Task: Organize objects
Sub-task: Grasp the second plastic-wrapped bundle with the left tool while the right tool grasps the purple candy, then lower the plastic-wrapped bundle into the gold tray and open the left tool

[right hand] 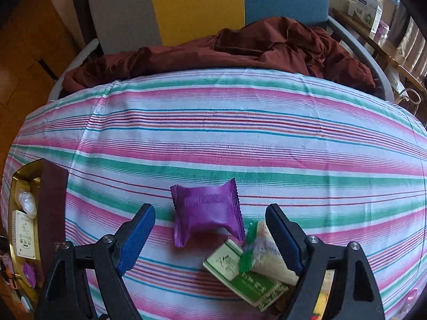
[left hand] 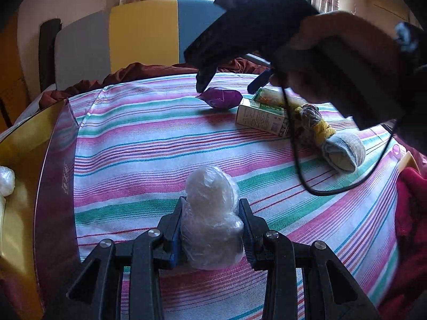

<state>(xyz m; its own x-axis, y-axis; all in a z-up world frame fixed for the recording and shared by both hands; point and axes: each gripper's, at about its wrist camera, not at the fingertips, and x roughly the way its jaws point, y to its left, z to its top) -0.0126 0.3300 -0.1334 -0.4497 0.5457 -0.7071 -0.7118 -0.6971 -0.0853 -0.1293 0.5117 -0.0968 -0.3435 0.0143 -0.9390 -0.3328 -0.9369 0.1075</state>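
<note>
Meanwhile left gripper (left hand: 212,226) fingers clamp the wrapped bundle (left hand: 210,221); right gripper (right hand: 210,237) fingers, wide apart, flank the purple packet (right hand: 206,213).

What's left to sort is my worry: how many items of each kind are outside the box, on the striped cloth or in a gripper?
Purple packet: 1
Green carton: 1
Clear bag with green seal: 1
Sock rolls: 2, the grey sock roll and the patterned sock roll
Plastic-wrapped bundle: 1
Total: 6

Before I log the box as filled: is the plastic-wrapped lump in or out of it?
Out. The plastic-wrapped lump sits clamped in the left tool above the striped cloth, beside the box.
</note>
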